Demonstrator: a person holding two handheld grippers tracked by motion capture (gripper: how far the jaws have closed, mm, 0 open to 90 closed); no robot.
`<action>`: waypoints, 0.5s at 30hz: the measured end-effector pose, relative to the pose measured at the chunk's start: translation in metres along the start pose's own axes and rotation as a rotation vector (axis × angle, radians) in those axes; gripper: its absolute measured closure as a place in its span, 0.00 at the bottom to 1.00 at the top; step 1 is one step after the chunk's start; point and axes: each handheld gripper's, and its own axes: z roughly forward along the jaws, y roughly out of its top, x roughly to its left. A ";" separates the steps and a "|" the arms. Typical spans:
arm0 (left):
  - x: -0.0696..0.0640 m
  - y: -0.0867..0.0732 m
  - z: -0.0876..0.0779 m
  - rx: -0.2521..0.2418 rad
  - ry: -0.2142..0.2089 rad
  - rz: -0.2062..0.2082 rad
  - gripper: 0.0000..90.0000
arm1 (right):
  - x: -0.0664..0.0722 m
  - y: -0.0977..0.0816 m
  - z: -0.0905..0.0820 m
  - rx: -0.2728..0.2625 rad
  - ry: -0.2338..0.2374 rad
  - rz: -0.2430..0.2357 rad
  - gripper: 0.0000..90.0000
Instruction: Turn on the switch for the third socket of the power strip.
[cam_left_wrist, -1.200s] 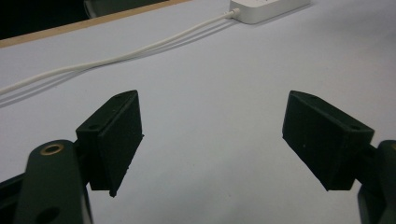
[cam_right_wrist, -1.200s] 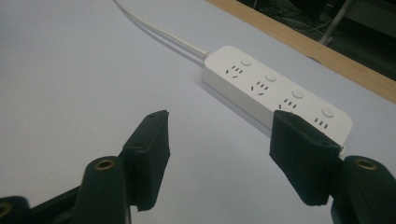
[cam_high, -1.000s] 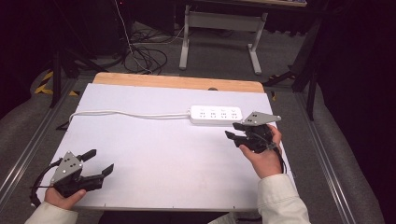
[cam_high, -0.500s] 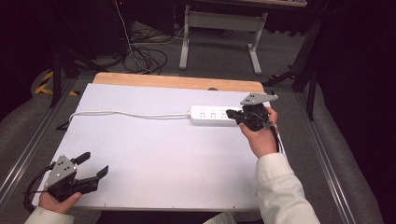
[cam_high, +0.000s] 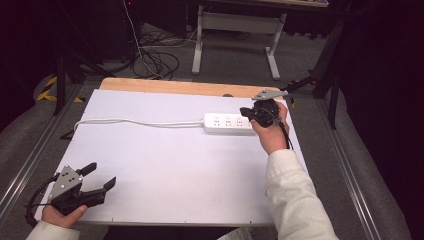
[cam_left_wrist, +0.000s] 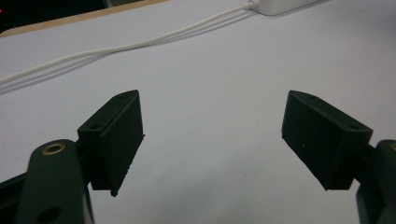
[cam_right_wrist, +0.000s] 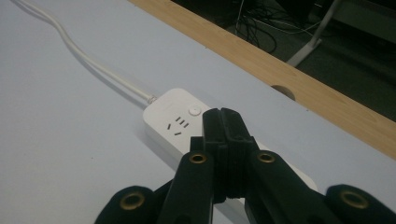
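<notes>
One power strip (cam_high: 229, 123) — lengthwise left-right, cable (cam_high: 135, 121) end left

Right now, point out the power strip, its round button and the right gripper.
power strip (cam_high: 227, 123), high view, middle of its white top.
round button (cam_right_wrist: 194, 111), right gripper view, its centre.
right gripper (cam_right_wrist: 223, 122), right gripper view, tips of its closed jaws.

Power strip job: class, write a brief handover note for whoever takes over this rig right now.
Right gripper: jaws shut, empty, poised over the power strip, its right end, pointing toward the round button.
Left gripper: open, empty, at the table's near-left corner.
Strip lies at the far right; its cord runs left across the table.
Done: right gripper brought to the strip.
Left: probably pressing the button; nothing shows it pressed yet.
</notes>
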 end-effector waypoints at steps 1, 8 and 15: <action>0.000 0.000 0.000 0.001 -0.002 0.000 0.24 | -0.003 0.000 0.005 0.004 -0.009 0.009 1.00; 0.000 0.000 0.001 0.000 -0.004 -0.001 0.24 | -0.008 0.005 0.019 0.018 -0.045 -0.001 1.00; 0.001 0.000 0.001 -0.003 -0.006 -0.004 0.24 | -0.019 0.004 0.039 0.065 -0.079 0.032 1.00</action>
